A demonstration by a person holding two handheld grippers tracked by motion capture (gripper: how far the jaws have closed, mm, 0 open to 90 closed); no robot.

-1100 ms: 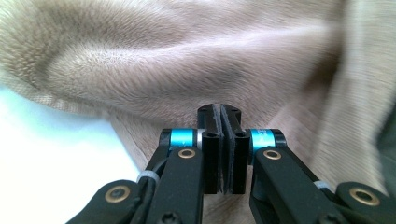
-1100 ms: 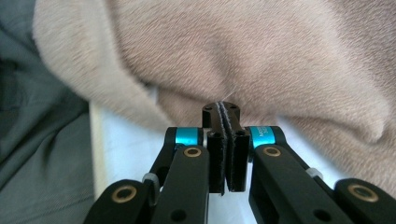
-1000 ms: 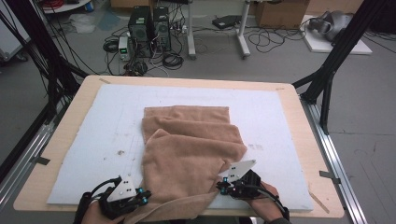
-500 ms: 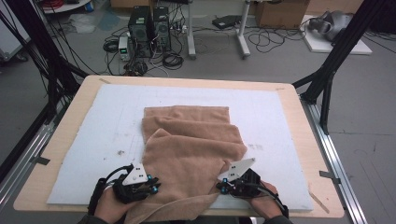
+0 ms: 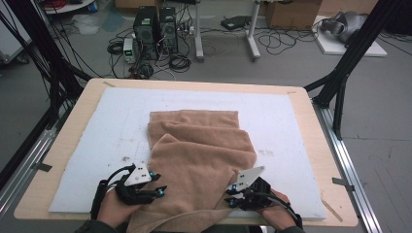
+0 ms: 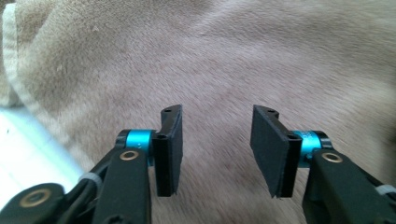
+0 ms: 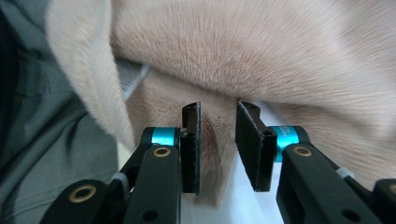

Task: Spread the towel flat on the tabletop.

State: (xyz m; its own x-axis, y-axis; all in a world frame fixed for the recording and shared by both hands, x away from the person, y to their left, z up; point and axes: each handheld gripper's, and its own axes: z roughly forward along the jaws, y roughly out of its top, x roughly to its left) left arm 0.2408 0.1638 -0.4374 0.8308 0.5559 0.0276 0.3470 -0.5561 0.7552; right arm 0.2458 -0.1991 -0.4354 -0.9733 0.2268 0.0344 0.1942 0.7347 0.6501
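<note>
Your left gripper [image 5: 156,190] and right gripper [image 5: 232,195], both open and empty, flank the tan towel [image 5: 201,155] at lower centre of the surface [image 5: 311,126]; next, probably pinch its near edge.

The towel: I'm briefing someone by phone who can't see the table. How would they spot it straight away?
Find the wooden table covered by a pale blue-white mat. On the middle of the mat lies the tan towel, loosely folded, its near end spilling over the table's front edge between the left gripper and right gripper. It is the sole fluffy brown thing there.
</note>
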